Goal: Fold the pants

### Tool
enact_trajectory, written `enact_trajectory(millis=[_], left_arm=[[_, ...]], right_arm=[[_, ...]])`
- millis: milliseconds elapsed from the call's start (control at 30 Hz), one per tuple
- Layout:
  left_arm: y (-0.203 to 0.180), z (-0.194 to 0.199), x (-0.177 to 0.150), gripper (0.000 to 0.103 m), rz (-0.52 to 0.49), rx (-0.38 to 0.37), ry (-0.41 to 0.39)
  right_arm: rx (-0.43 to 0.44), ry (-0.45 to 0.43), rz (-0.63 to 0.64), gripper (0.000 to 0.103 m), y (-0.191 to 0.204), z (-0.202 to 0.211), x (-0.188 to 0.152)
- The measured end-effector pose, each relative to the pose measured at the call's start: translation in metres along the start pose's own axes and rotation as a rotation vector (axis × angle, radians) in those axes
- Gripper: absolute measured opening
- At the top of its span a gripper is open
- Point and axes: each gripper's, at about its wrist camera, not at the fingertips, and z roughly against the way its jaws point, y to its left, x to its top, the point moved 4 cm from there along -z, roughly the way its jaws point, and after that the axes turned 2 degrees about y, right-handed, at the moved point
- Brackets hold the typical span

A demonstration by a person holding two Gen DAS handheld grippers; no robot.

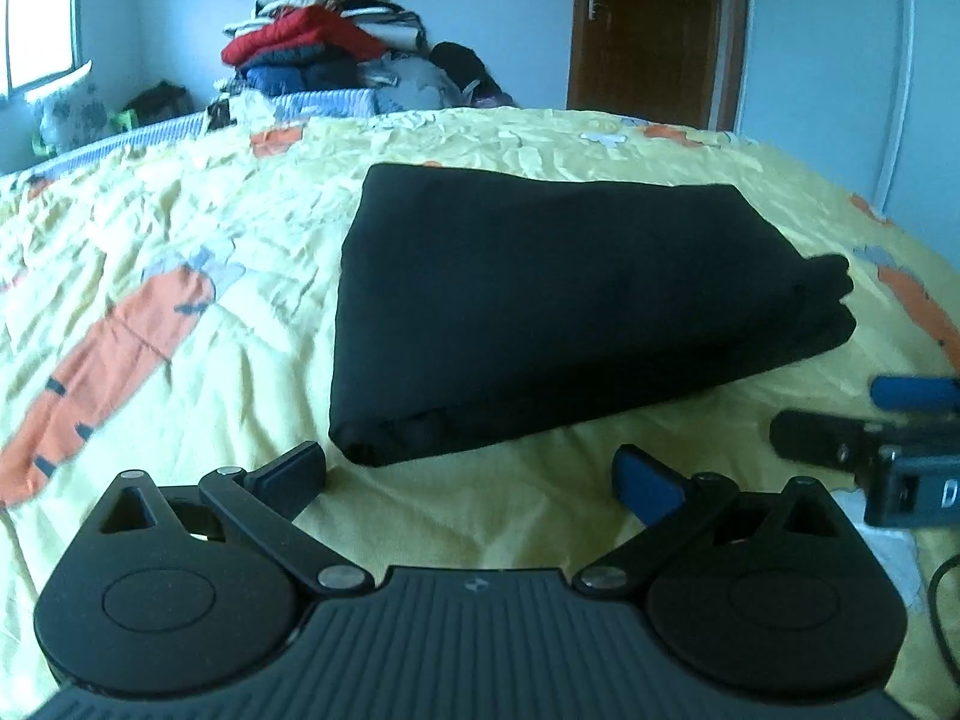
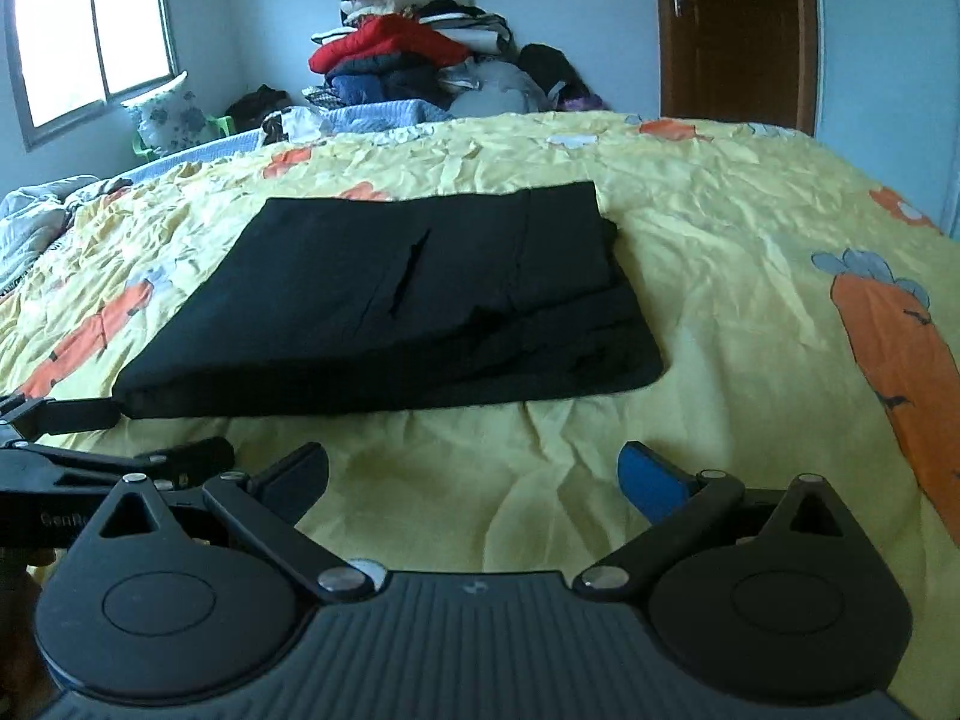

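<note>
**Left wrist view: pants lie folded on the bed, both grippers empty**

Left wrist view shows the black pants (image 1: 540, 312) folded into a thick, layered rectangle on the yellow carrot-print bed (image 1: 180, 228), just ahead of the left gripper (image 1: 471, 471), whose fingers are spread wide and hold nothing. The right gripper (image 2: 474, 471) is likewise released, short of the near edge. The cloth looks soft, limp and light, so layers will likely slide; pinching the stacked near corner (image 1: 366, 450) through all plies seems safest. Partial lettering "GenR" (image 2: 63, 519) is readable on the left gripper's body.
</note>
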Motion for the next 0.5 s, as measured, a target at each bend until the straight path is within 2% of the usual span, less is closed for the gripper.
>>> enact_trajectory(millis=[300, 500], left_arm=[[0.0, 0.003, -0.002, 0.103, 0.011, 0.026, 0.0], [0.003, 0.005, -0.004, 0.103, 0.029, 0.026, -0.001]], right_arm=[[0.029, 0.012, 0.001, 0.103, 0.016, 0.009, 0.0], [-0.036, 0.013, 0.038, 0.103, 0.009, 0.0, -0.006]])
